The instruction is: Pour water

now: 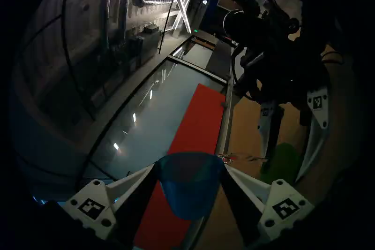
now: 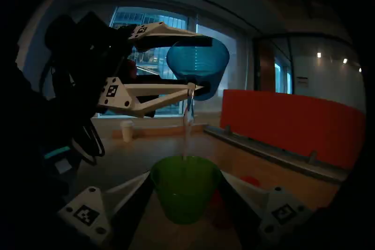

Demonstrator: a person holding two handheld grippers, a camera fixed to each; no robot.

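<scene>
Left gripper view, your left gripper (image 1: 190, 168), fingers pinching a translucent blue plastic cup (image 1: 190, 193), right gripper view, your right gripper (image 2: 185, 175), fingers pinching an upright green plastic cup (image 2: 185, 196), blue cup tilted above it, thin water stream (image 2: 187, 123) falling in.

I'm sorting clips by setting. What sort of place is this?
Likely an office or meeting room rather than a kitchen: a wooden table, a red partition standing along its edge, and large windows looking onto other buildings.

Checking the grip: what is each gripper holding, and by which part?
Left gripper holds the blue cup by its sides; right gripper holds the green cup by its sides.
</scene>
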